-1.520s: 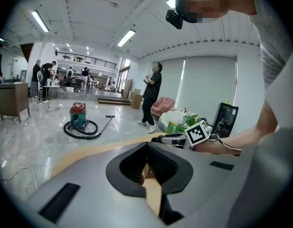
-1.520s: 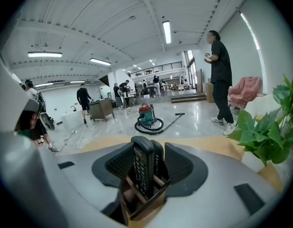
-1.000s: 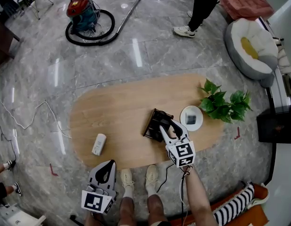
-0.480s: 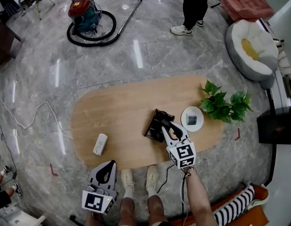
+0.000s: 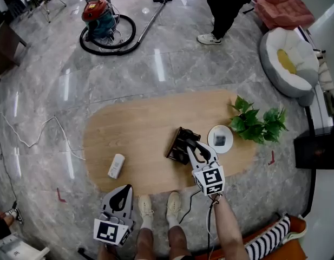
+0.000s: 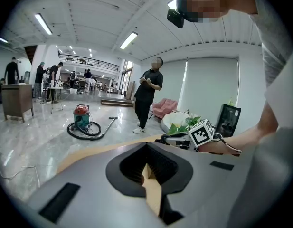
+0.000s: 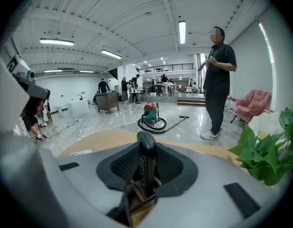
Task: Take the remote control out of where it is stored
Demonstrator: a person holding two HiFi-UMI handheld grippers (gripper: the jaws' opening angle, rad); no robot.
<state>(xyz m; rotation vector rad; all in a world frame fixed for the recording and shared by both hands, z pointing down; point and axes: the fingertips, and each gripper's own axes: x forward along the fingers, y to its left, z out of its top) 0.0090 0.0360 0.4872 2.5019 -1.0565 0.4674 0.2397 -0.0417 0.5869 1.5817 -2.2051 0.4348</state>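
Observation:
A black remote control (image 7: 146,161) stands upright in a dark wooden holder (image 5: 178,143) near the right of the oval wooden table (image 5: 139,124). My right gripper (image 5: 190,145) reaches into the holder from the near side. Its jaws have just been closing, and they now press on both sides of the remote. In the right gripper view the right gripper (image 7: 146,169) has the remote's rounded top poking above its pads, with the holder (image 7: 136,197) below. My left gripper (image 5: 123,190) hangs off the table's near edge, shut and holding nothing. The left gripper (image 6: 147,152) points toward the table.
A white remote (image 5: 116,166) lies at the table's near left. A white dish (image 5: 220,137) and a green plant (image 5: 258,121) sit right of the holder. On the floor beyond are a vacuum cleaner (image 5: 100,16), a standing person (image 5: 228,4) and a beanbag (image 5: 288,56).
The right gripper's jaws have narrowed onto the black remote in the holder. The standing person has stepped further back. The left gripper has stayed put.

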